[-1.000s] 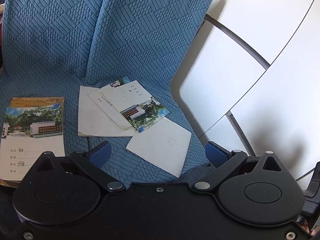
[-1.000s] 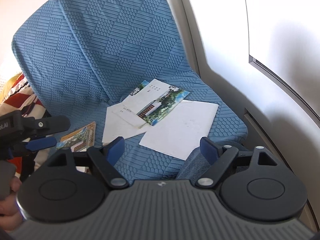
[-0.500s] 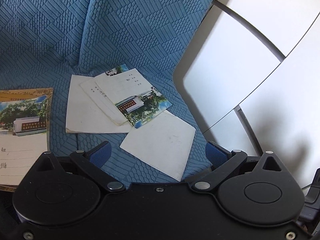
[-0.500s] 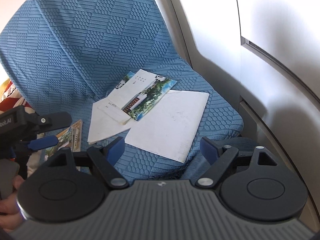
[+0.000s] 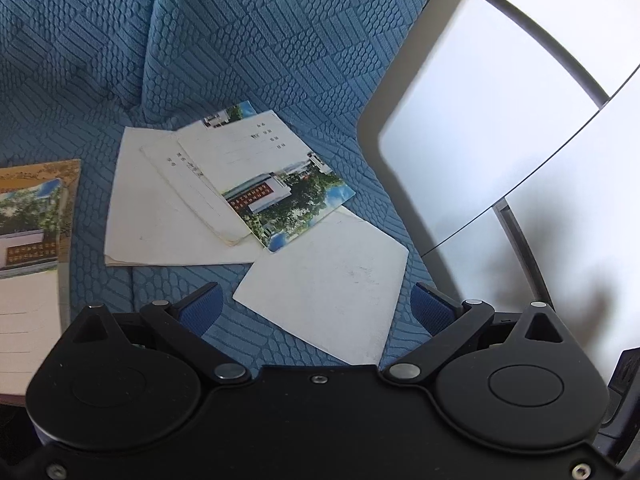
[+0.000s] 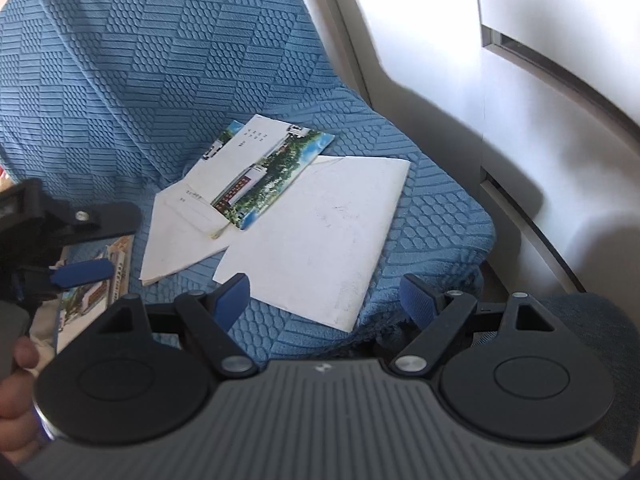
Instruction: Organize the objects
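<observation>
From the left wrist view, the left hand-held gripper (image 5: 316,308) stood released, its blue pads wide apart and nothing between them, poised over the near edge of a plain white booklet (image 5: 328,280) lying on the blue seat cushion (image 5: 280,60). Beyond it a photo-covered booklet (image 5: 268,176) lay face up across two more white booklets (image 5: 160,216), all overlapping in a loose fan. At the left edge sat a separate stack of booklets (image 5: 28,248), apart from the fan.

From the right wrist view, the right hand-held gripper (image 6: 326,298) was likewise released and empty, aimed at the same plain white booklet (image 6: 320,232), whose near corner lay between the pads. The left hand-held gripper (image 6: 80,272) showed at the left, over the separate stack (image 6: 96,284).

The step in hand looked like the approach to a first pick. The next move would call for getting one pad under a thin, flat edge, perhaps where the booklet neared the cushion's front, then carrying it to the stack.
</observation>
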A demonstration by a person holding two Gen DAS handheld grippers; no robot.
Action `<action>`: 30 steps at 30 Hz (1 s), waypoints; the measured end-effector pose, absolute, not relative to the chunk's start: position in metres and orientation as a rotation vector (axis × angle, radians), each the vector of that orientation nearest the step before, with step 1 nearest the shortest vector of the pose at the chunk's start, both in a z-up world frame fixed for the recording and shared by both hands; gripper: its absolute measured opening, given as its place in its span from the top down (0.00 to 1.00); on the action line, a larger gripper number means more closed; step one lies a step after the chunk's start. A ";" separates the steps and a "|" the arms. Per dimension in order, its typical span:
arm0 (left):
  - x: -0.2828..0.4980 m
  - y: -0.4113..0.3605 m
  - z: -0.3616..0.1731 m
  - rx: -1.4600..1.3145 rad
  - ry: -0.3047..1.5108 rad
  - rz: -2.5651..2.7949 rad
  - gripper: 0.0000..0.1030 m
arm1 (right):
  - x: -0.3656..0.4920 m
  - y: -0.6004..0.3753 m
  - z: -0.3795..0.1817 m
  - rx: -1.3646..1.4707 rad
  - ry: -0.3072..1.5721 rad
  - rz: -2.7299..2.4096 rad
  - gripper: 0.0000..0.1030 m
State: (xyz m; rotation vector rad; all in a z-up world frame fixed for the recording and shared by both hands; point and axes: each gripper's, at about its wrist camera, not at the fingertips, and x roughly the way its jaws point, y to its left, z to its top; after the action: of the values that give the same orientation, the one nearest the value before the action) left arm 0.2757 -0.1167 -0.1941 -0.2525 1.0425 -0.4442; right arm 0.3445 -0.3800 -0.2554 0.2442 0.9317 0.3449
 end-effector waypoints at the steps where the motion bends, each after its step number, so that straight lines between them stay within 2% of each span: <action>1: 0.278 -0.119 -0.200 -0.248 1.053 -0.447 0.04 | 0.345 -0.379 -0.260 0.243 0.926 0.350 0.19; 10: 0.293 -0.127 -0.237 -0.228 1.061 -0.463 0.05 | 0.355 -0.373 -0.288 0.251 0.904 0.348 0.19; 12: 0.297 -0.127 -0.246 -0.241 1.069 -0.463 0.07 | 0.359 -0.374 -0.295 0.263 0.907 0.332 0.26; 17: 0.304 -0.129 -0.267 -0.241 1.092 -0.457 0.11 | 0.369 -0.375 -0.310 0.288 0.920 0.301 0.33; 19: 0.307 -0.128 -0.277 -0.252 1.110 -0.447 0.14 | 0.372 -0.374 -0.314 0.283 0.922 0.285 0.39; 20: 0.308 -0.128 -0.281 -0.260 1.119 -0.446 0.17 | 0.373 -0.374 -0.316 0.278 0.929 0.276 0.46; 24: 0.312 -0.128 -0.295 -0.280 1.142 -0.450 0.30 | 0.376 -0.380 -0.321 0.325 0.952 0.261 0.47; 30: 0.321 -0.134 -0.308 -0.264 1.141 -0.438 0.37 | 0.375 -0.391 -0.324 0.399 0.976 0.264 0.49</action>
State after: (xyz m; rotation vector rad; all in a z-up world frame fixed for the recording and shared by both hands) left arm 0.3207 -0.1339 -0.3084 -0.2635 1.1415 -0.4378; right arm 0.3752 -0.3909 -0.3238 0.3989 0.9762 0.2636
